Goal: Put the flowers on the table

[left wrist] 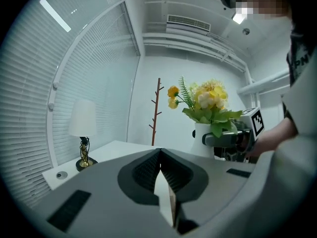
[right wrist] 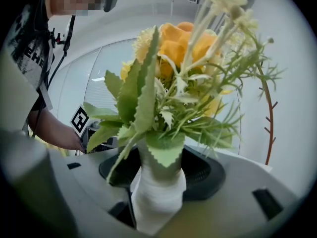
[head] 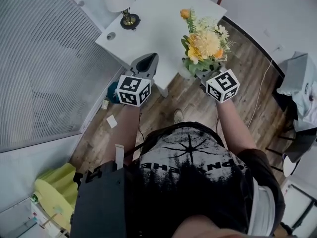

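A bunch of yellow and orange flowers (head: pixel 202 44) stands in a white vase (right wrist: pixel 157 198). My right gripper (right wrist: pixel 159 180) is shut on the vase's neck and holds it upright at the near right edge of the white table (head: pixel 153 24). The flowers (left wrist: pixel 205 100) and the vase (left wrist: pixel 202 140) also show at the right of the left gripper view, held in the other gripper. My left gripper (head: pixel 143 67) is at the table's near edge, left of the flowers; its jaws are shut with nothing between them (left wrist: pixel 161 180).
A small lamp with a brass base (head: pixel 129 19) and a white shade stands at the table's far left, next to a round cable hole (head: pixel 111 35). A bare wooden coat stand (left wrist: pixel 156 112) rises behind the table. Blinds (head: pixel 44 58) cover the curved wall at left. A yellow-green object (head: pixel 54 190) sits on the floor.
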Demonstrator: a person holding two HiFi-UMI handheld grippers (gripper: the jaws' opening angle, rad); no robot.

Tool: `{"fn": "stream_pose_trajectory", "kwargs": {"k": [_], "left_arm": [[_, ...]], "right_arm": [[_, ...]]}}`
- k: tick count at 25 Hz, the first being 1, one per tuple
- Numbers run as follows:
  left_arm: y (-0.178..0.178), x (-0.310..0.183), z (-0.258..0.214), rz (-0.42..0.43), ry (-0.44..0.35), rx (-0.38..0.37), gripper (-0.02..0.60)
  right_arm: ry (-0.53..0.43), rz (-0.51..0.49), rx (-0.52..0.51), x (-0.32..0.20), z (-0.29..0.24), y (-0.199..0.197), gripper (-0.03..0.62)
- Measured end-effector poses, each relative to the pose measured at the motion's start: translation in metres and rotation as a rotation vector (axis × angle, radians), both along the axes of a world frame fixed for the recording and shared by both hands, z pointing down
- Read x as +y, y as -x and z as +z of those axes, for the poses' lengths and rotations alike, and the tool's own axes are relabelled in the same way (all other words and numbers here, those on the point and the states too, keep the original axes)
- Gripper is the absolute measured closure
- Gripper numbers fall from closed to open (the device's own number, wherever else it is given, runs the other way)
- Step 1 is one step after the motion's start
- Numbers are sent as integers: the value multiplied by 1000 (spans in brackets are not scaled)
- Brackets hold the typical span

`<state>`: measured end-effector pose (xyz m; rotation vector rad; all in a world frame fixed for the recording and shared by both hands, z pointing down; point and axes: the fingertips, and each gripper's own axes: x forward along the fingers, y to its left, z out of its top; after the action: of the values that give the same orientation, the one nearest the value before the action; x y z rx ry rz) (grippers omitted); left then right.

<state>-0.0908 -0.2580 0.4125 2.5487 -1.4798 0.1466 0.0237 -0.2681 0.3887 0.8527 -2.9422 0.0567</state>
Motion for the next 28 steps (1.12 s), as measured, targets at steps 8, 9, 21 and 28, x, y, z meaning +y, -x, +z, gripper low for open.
{"fn": "stream_pose_trajectory", "kwargs": {"k": [8,9,21,28], "left_arm": [[-4,-40,2,-55,0,-55,569],[-3,-44,3,-60,4,-57,569],[27,-87,11,-49,23,-48,569],[43,-130,28,41,44,-34,569]], "right_arm": [[7,-63,-7,-51,10,-5,342],[7,-72,-7,-57,11,-2,342],[0,-53,-7,-107,13,28,342],[-14,0,-11,-145,25,52,342]]}}
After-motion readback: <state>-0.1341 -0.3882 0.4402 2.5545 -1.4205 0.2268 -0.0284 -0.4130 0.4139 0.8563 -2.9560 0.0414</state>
